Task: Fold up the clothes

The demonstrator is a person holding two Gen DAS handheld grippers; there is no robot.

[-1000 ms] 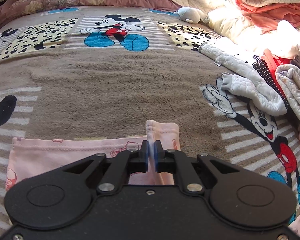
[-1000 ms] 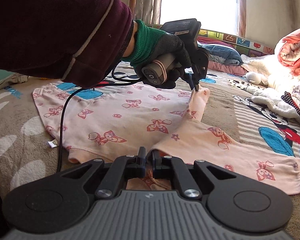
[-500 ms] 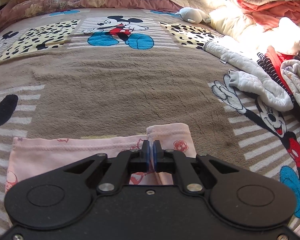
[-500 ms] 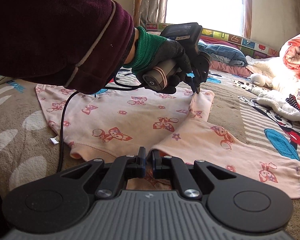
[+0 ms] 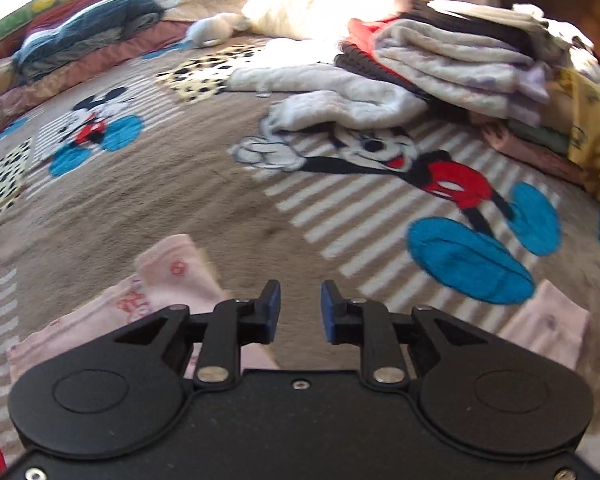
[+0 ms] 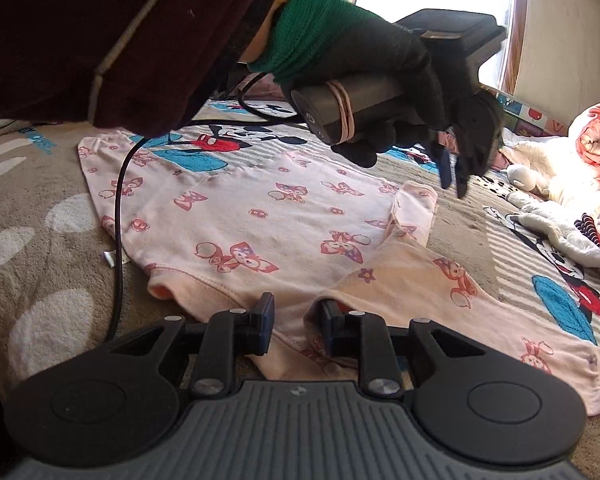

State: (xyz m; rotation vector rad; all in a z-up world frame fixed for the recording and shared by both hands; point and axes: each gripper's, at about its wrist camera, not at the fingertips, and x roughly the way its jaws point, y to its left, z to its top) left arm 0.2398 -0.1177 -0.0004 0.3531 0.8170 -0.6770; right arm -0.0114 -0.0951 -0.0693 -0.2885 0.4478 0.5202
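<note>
A pink top with butterfly prints (image 6: 260, 216) lies flat on the cartoon-mouse blanket (image 6: 40, 280), one sleeve folded inward across its body. My left gripper (image 5: 300, 308) has its jaws opening with nothing between them; the folded sleeve's cuff (image 5: 172, 268) lies on the blanket to its lower left. The right wrist view shows a gloved hand holding the left gripper (image 6: 452, 176) just above that cuff (image 6: 416, 200). My right gripper (image 6: 296, 320) is low at the top's near edge, jaws opening. Loose pink fabric lies between its fingers, and a fold drapes over the right one.
A heap of clothes (image 5: 460, 56) and a white garment (image 5: 340, 96) lie at the far right of the bed. A white plush toy (image 5: 212, 32) and bedding sit at the head. A black cable (image 6: 118, 220) trails over the top's left side.
Both grippers were shut on pink fabric and now stand apart. The left one let go of the sleeve cuff, lifted, rolled and swung right. The right one stayed in place.
</note>
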